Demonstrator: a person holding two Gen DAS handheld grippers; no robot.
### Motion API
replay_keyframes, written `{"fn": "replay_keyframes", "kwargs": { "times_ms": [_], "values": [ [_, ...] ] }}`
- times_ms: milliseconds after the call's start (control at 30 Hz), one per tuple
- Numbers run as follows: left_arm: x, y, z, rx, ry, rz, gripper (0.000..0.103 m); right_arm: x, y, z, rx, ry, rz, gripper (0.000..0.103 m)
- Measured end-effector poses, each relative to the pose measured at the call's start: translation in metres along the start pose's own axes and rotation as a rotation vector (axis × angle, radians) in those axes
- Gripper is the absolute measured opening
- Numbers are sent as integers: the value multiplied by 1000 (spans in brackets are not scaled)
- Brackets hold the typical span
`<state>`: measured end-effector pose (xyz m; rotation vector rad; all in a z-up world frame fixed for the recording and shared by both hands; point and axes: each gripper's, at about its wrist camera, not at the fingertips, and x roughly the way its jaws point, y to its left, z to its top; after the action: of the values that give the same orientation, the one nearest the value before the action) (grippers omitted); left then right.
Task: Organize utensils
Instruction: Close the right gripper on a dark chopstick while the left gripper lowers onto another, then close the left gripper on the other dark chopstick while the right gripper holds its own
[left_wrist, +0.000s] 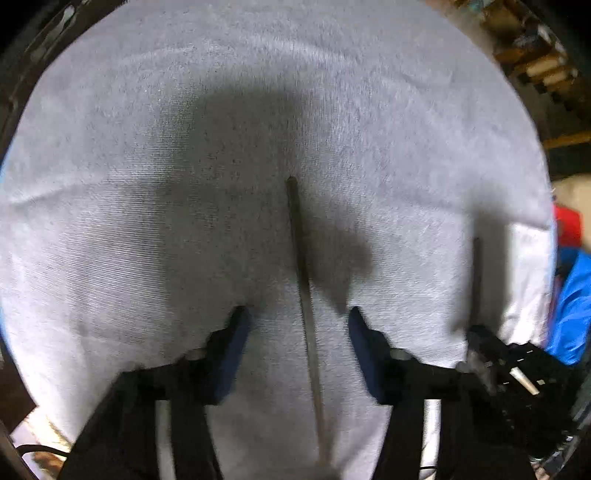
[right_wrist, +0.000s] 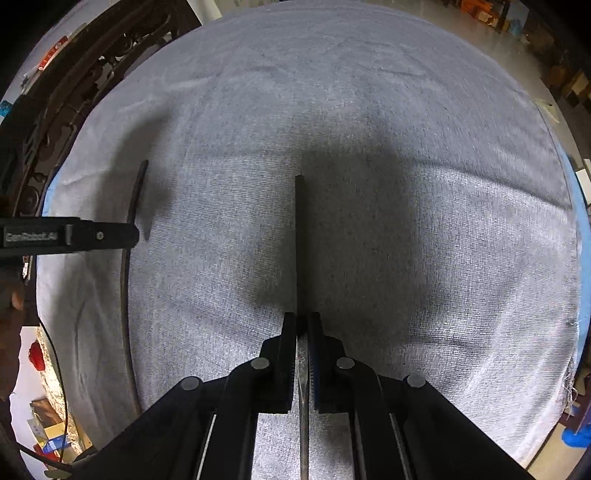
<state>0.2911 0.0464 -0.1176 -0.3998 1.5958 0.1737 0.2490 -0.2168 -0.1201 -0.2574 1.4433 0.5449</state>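
A long thin dark stick (left_wrist: 301, 258) lies on the pale cloth (left_wrist: 184, 147), running lengthwise between the blue pads (left_wrist: 236, 343) of my left gripper (left_wrist: 297, 314). The jaws stand apart and neither pad touches it. In the right wrist view my right gripper (right_wrist: 302, 317) is shut on a second thin dark stick (right_wrist: 298, 240), which juts forward just above the cloth (right_wrist: 406, 147). The left wrist view shows this held stick (left_wrist: 476, 277) and the right gripper (left_wrist: 478, 332) at the right. A black finger (right_wrist: 92, 234) of the left gripper crosses the first stick (right_wrist: 136, 192) at the left.
The cloth covers the whole table. Dark carved wooden furniture (right_wrist: 74, 92) stands beyond its far left edge. Blue and red items (left_wrist: 572, 295) lie off the right edge. Boxes and clutter (right_wrist: 48, 435) sit on the floor at the lower left.
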Motion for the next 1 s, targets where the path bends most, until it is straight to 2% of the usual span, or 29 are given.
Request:
{"fn": "replay_keyframes", "kwargs": {
  "times_ms": [33, 133, 233, 400, 467, 500, 600, 733, 800, 1000],
  "values": [
    [0, -2, 0, 13, 1, 27, 26, -1, 0, -1, 1, -1, 2, 7],
    [2, -6, 0, 82, 12, 82, 10, -1, 0, -7, 0, 0, 3, 7],
    [2, -4, 6, 156, 27, 88, 8, -4, -5, -10, -11, 4, -6, 7],
    [4, -13, 19, 338, 38, 245, 8, 3, 7, -8, -32, 23, -24, 7],
    [6, -21, 19, 409, 32, 338, 8, 7, 11, -2, -44, 30, -36, 7],
    [7, -23, 17, 420, 29, 348, 7, 9, 12, 4, -48, 33, -41, 7],
    [7, -20, 17, 364, 31, 315, 6, 10, 15, 7, -55, 50, -52, 8],
    [5, 8, 31, 171, 76, 172, 6, 14, 17, 23, -54, 95, -56, 9],
    [4, 17, 34, 113, 94, 132, 6, 16, 15, 31, -39, 129, -46, 9],
    [11, 19, 23, 133, 125, 141, 6, 23, 10, 53, -27, 197, -79, 10]
  ]
}}
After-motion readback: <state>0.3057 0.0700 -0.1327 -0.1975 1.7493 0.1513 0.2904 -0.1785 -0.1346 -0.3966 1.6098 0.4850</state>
